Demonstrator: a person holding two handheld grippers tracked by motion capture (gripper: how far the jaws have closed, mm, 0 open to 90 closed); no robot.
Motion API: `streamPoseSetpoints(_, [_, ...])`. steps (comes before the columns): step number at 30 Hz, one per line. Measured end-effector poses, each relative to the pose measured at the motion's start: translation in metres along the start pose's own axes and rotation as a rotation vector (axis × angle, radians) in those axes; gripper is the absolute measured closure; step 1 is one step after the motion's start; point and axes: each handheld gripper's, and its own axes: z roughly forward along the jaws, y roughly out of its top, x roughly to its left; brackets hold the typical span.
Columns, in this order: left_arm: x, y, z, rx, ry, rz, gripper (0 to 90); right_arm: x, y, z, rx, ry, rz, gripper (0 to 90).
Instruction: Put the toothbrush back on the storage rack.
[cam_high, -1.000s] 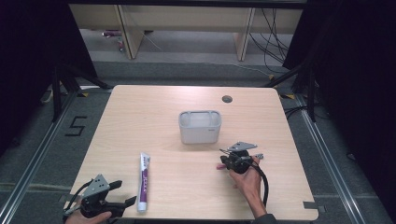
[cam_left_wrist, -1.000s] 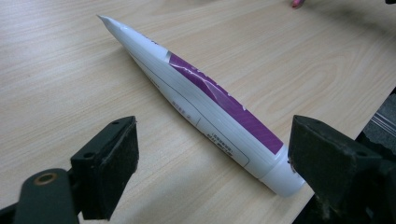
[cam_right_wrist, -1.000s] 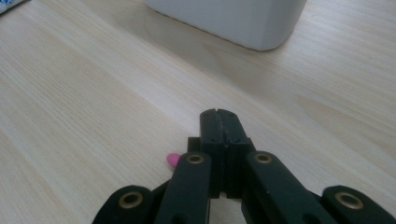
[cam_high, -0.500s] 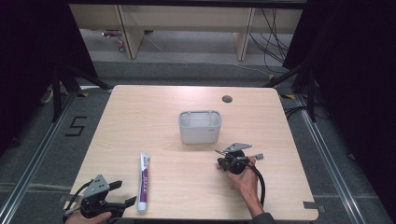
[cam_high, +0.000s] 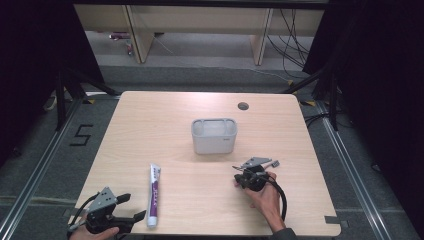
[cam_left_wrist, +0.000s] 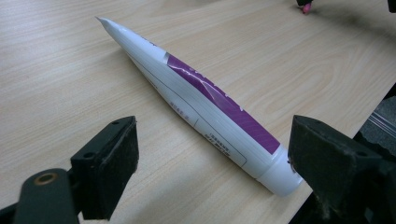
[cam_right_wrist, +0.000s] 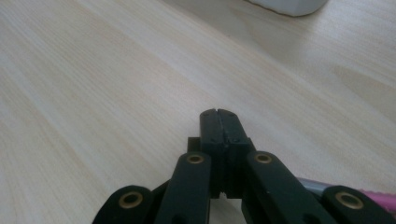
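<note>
In the left gripper view, the left gripper (cam_left_wrist: 212, 172) is being held with its jaws wide apart around the cap end of the toothpaste tube (cam_left_wrist: 205, 105), untouched. That tube, white with a purple band, is lying at lower left of the high view. The right gripper (cam_right_wrist: 218, 116) is being kept pressed together, empty.

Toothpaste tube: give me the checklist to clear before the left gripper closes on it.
1. left gripper jaws open: ok.
2. toothpaste tube between the jaws: ok, cap end sits nearest the right-hand pad.
3. Pads touching the tube: not ok, both stand apart.
4. Tube lying flat on the table: ok.
5. right gripper shut, holding nothing: ok.
6. grey container away from the tube: ok.
</note>
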Motion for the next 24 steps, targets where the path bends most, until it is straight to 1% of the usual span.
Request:
streamPoseSetpoints(1, [0.000, 0.000, 0.000, -0.002, 0.003, 0.001, 16.0, 0.000, 0.000, 0.000, 0.000, 0.000, 0.000, 90.0])
streamPoseSetpoints(2, [0.000, 0.000, 0.000, -0.001, 0.001, 0.000, 16.0, 0.001, -0.001, -0.001, 0.008, 0.018, 0.020, 90.0])
streamPoseSetpoints(3, [0.000, 0.000, 0.000, 0.002, 0.003, 0.001, 16.0, 0.000, -0.002, -0.001, 0.006, 0.014, -0.001, 89.9])
streamPoseSetpoints(4, [0.000, 0.000, 0.000, 0.004, -0.002, 0.005, 16.0, 0.001, -0.004, 0.000, -0.008, 0.015, 0.010, 89.9])
streamPoseSetpoints(5, [0.000, 0.000, 0.000, 0.002, -0.002, 0.003, 16.0, 0.001, -0.005, 0.000, -0.006, 0.012, 0.002, 89.9])
streamPoseSetpoints(6, [-0.001, 0.000, 0.000, 0.003, 0.003, 0.003, 16.0, 0.001, -0.005, -0.003, 0.014, 0.022, 0.011, 89.9])
streamPoseSetpoints(7, [-0.001, 0.000, 0.000, 0.001, 0.001, 0.002, 16.0, 0.002, -0.005, -0.004, 0.020, 0.025, 0.012, 89.9])
streamPoseSetpoints(8, [0.000, 0.000, 0.000, 0.001, 0.001, 0.003, 16.0, 0.002, -0.006, -0.005, 0.019, 0.021, -0.005, 89.9])
streamPoseSetpoints(9, [0.000, -0.001, 0.001, 0.000, 0.000, 0.003, 16.0, 0.003, -0.007, -0.006, 0.022, 0.022, 0.000, 89.9])
streamPoseSetpoints(10, [0.001, -0.001, 0.000, 0.008, 0.008, 0.011, 16.0, 0.003, -0.008, -0.008, 0.029, 0.029, 0.009, 89.9])
streamPoseSetpoints(11, [0.000, -0.001, 0.000, 0.001, 0.000, -0.002, 16.0, 0.004, -0.011, -0.008, 0.018, 0.026, 0.013, 89.9])
streamPoseSetpoints(12, [0.000, 0.000, 0.000, 0.002, 0.000, -0.004, 16.0, 0.003, -0.012, -0.011, 0.038, 0.030, 0.012, 89.9])
streamPoseSetpoints(13, [0.000, 0.000, 0.000, 0.001, 0.000, -0.003, 16.0, 0.003, -0.012, -0.011, 0.038, 0.030, 0.012, 89.9])
streamPoseSetpoints(14, [-0.001, -0.001, 0.001, -0.003, 0.003, -0.004, 16.0, 0.002, -0.014, -0.011, 0.019, 0.024, 0.015, 89.9])
streamPoseSetpoints(15, [0.001, -0.001, 0.000, 0.008, 0.005, 0.013, 16.0, 0.002, -0.016, -0.014, 0.018, 0.015, 0.018, 89.9])
streamPoseSetpoints(16, [-0.001, 0.000, 0.001, -0.002, 0.001, -0.004, 16.0, 0.002, -0.018, -0.016, 0.020, 0.025, 0.032, 89.9])
streamPoseSetpoints(17, [-0.001, 0.000, 0.001, -0.006, 0.001, -0.006, 16.0, 0.002, -0.020, -0.019, 0.034, 0.019, 0.033, 89.8])
streamPoseSetpoints(18, [-0.001, 0.000, 0.001, -0.004, 0.004, -0.006, 16.0, 0.002, -0.021, -0.020, 0.030, 0.021, 0.026, 89.9])
streamPoseSetpoints(19, [0.000, 0.000, 0.001, 0.001, 0.001, -0.002, 16.0, 0.001, -0.023, -0.023, 0.038, 0.022, 0.004, 89.8])
streamPoseSetpoints(20, [0.000, -0.001, 0.001, -0.007, -0.002, -0.004, 16.0, 0.000, -0.027, -0.026, 0.040, 0.025, 0.004, 89.8])
streamPoseSetpoints(21, [0.000, -0.001, 0.001, -0.005, -0.001, -0.003, 16.0, 0.000, -0.027, -0.026, 0.040, 0.025, 0.004, 89.8])
streamPoseSetpoints(23, [-0.001, 0.000, 0.001, -0.004, 0.008, -0.007, 16.0, -0.003, -0.032, -0.028, 0.043, 0.018, 0.018, 89.8])
streamPoseSetpoints(24, [0.000, 0.000, 0.001, -0.003, 0.001, -0.006, 16.0, -0.003, -0.033, -0.031, 0.053, 0.024, 0.042, 89.8])
